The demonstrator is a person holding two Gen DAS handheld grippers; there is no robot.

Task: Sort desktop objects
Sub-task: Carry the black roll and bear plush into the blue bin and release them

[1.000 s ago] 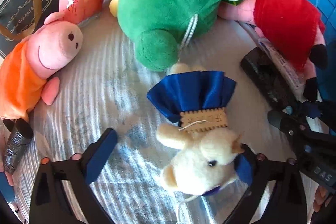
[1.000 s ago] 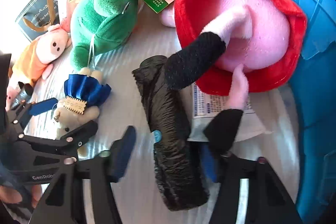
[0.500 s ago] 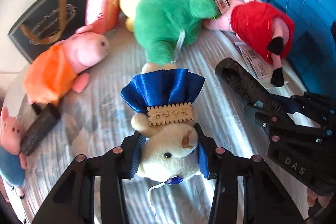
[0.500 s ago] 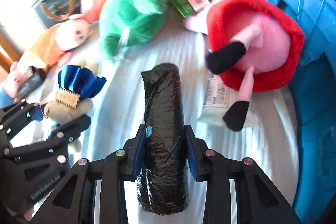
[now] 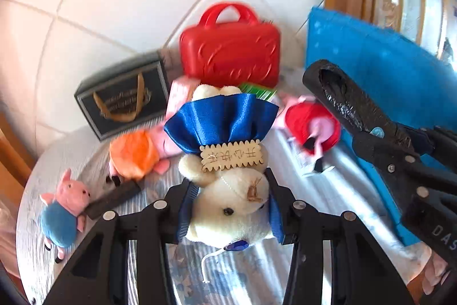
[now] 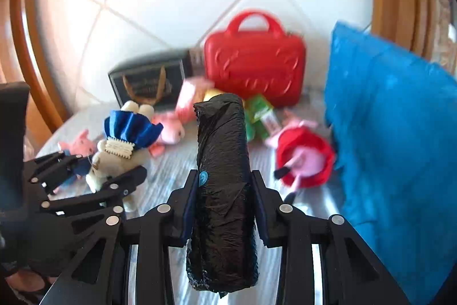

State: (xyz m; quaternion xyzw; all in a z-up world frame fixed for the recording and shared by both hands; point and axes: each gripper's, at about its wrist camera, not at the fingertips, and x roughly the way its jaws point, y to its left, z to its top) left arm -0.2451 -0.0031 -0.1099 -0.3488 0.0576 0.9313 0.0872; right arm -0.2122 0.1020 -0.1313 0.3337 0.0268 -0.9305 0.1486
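the left gripper is clamped on the head of a cream plush bear — its long axis runs away from the camera, feet and blue satin skirt pointing toward the table's far edge. the right gripper is closed around a black bag roll, held lengthwise between the fingers, far end tilted up. both are held above the table. a red case stands shut at the far edge; the blue crate sits at the right edge, its contents hidden.
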